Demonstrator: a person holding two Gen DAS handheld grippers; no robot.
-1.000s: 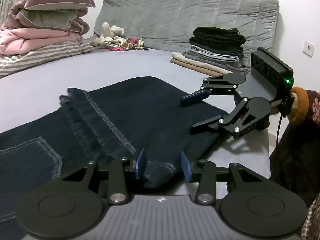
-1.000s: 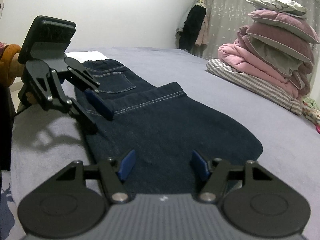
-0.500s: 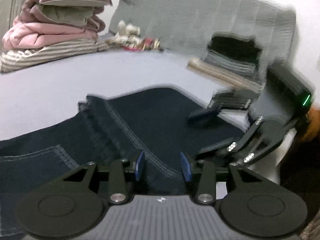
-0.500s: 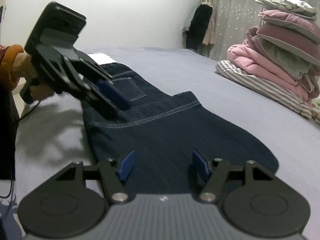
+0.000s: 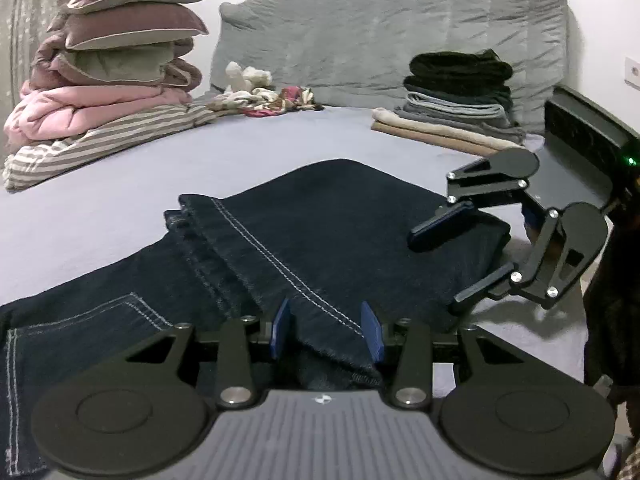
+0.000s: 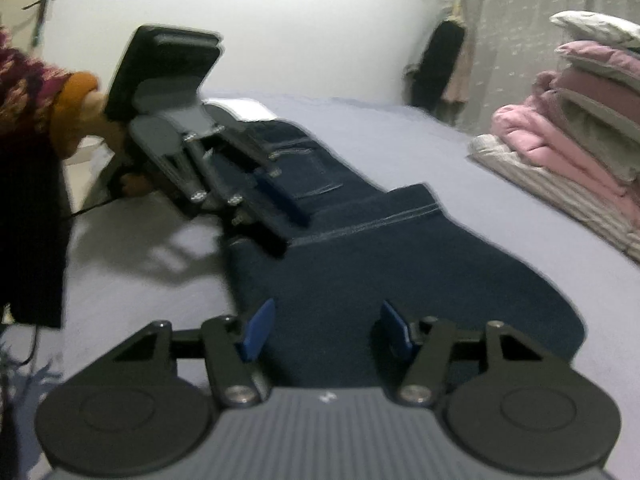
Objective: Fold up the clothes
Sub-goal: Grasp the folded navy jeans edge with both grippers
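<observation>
Dark denim: the jeans [image 5: 328, 240] lie flat on the bed [image 5: 120, 200], already doubled over, the stitched hem edge laid back across the thighs, just short of the back pocket [image 5: 80, 320]. All places below are rel. to the jeans.

Left gripper [image 5: 326, 330] sits low at the near edge, right where the hem's end reaches it. Its blue pads stand partly apart w/ a thick bunch of denim between them. Whether the pads actually press the cloth I cannot tell; the fabric fills most of the gap but doesn't clearly touch both sides. Prob. placed there to pick up that corner for the next fold.

Right gripper [image 6: 326, 332] is at the same near edge, further along twd the rounded fold end. Jaws are closing, denim below and between them, pads not yet on it. Two grippers on one edge makes sense: lift both corners together so the layers stay aligned.

Beyond the jeans, by the grey headboard [image 5: 380, 32], a stack of folded clothes [image 5: 456, 100] waits, likely where these go. Pillows and quilts [image 5: 108, 64] are piled on the far side, well apart.
</observation>
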